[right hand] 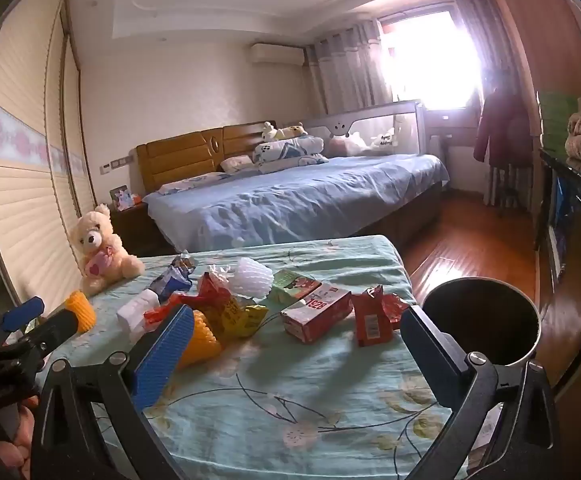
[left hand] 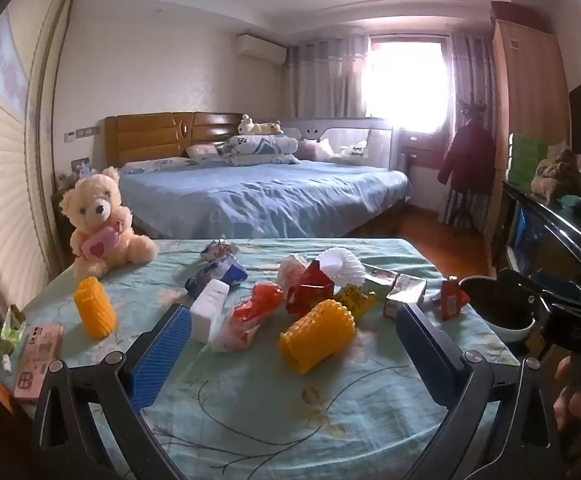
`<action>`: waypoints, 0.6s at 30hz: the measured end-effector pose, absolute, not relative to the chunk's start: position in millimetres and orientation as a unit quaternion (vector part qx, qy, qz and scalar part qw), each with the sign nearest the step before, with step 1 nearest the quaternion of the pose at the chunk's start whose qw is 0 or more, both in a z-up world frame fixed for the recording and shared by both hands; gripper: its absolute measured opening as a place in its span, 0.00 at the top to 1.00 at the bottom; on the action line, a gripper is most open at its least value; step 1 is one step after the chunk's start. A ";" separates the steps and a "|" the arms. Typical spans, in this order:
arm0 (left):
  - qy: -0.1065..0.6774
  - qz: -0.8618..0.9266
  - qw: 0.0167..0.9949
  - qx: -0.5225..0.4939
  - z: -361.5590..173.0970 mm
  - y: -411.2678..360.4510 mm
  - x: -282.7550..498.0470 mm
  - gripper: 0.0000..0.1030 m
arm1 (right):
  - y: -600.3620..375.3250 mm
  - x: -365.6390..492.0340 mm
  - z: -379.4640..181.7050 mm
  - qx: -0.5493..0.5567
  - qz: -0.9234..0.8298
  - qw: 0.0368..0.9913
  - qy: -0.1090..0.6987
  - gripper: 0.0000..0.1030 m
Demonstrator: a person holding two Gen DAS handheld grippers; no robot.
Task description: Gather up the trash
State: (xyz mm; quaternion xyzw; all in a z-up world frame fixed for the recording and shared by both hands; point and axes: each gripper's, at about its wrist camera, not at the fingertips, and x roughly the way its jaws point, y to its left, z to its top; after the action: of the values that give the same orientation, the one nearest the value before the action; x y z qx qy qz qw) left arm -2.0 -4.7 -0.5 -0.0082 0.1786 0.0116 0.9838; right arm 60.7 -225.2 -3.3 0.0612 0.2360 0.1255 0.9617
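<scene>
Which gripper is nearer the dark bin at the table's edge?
Right. The right gripper hovers open with the bin just beyond its right finger. The left gripper, also open, sits further left over the wrappers, the bin off to its right.

The pink phone (left hand: 36, 360) is partly hidden behind the gripper frame.

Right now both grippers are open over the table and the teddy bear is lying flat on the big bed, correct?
Not quite. Both the left gripper and right gripper are open, but the teddy bear sits upright on the table, at its far left corner; the left wrist view shows it.
</scene>
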 end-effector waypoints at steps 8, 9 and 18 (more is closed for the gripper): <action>0.196 0.003 0.980 -0.030 -0.7 2.6 4.8 0.01 | -223.5 60.0 -3.8 0.062 0.125 0.962 0.235 0.00; 0.196 0.003 0.980 -0.029 -1.2 3.1 5.1 0.01 | -223.5 60.5 -3.8 0.061 0.125 0.962 0.235 0.00; 0.193 0.000 0.981 -0.027 -2.6 4.9 2.2 0.01 | -223.0 59.2 -3.7 0.061 0.125 0.962 0.236 0.00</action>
State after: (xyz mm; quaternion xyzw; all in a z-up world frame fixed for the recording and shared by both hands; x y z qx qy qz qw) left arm 2.2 4.9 -2.6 -0.0273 0.1927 -0.0004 0.9809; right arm 59.2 -223.0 -3.7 0.0609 0.2356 0.1252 0.9618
